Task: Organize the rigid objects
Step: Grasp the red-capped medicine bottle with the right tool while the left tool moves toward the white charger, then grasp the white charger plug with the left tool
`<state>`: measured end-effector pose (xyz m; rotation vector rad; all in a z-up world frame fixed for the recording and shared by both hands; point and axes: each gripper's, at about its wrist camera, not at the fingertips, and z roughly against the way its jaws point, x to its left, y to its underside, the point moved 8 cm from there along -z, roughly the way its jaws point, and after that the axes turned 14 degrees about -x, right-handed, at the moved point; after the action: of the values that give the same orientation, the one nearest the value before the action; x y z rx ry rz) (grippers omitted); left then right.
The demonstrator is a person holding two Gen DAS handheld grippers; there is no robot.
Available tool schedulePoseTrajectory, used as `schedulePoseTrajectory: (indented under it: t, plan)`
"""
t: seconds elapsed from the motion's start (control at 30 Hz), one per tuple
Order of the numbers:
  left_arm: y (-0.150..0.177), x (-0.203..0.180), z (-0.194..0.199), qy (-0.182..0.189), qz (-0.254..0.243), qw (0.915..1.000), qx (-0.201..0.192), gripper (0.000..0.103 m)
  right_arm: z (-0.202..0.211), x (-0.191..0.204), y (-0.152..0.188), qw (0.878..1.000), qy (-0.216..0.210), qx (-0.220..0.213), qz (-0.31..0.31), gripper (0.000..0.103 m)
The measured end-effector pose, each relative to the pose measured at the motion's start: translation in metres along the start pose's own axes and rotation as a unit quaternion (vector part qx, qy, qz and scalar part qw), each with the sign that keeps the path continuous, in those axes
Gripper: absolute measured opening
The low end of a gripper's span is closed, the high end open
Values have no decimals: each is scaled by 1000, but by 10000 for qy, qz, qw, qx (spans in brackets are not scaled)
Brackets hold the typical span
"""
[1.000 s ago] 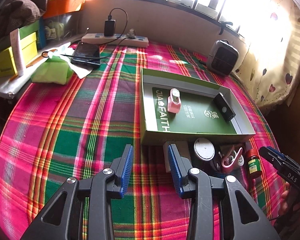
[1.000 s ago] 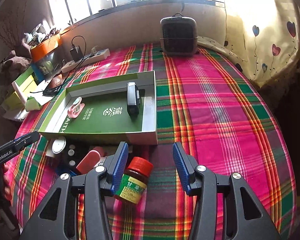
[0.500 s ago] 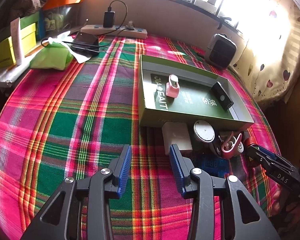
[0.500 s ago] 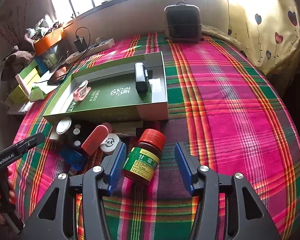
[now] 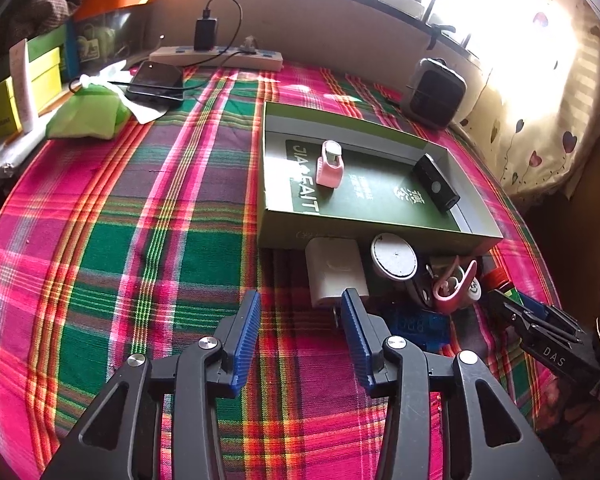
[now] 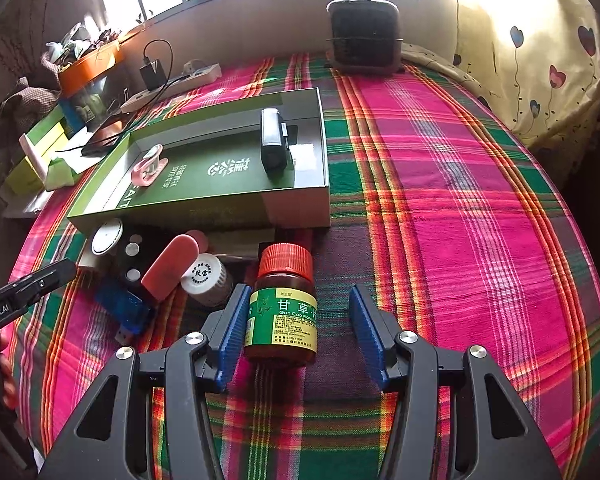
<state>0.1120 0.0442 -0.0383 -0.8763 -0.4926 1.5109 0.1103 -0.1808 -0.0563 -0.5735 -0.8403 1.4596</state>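
Under a bright window, a plaid cloth (image 6: 460,200) covers the surface. Ahead of both grippers lies a green box (image 6: 292,208). The left gripper (image 5: 300,312) is opening over bare cloth, a white charger (image 5: 334,272) just ahead. The right gripper (image 6: 296,308) stands apart around a brown medicine bottle (image 6: 284,304), its left pad beside the label.

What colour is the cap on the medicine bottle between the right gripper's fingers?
Red-orange; the bottle cap shows best in the right wrist view.

Left gripper (image 5: 300,324) jaws opening over plaid cloth (image 5: 140,240), nothing between them, white adapter (image 5: 334,270) just ahead, green box (image 5: 364,236) beyond
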Motion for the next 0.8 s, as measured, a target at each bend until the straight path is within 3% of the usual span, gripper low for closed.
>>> schedulePoseTrajectory:
  t: [0.1,0.17,0.8]
  plan:
    - [0,-2,-2,-22,-24,10000,24,42,1,-3,0,10000,26,-28,9,47]
    - [1,-4,-3,-34,-43,10000,36,43,2,-6,0,9999,96,-48,38,34]
    - [-1,-19,-21,-205,-360,9991,102,44,6,-23,0,9999,25,-126,-113,33]
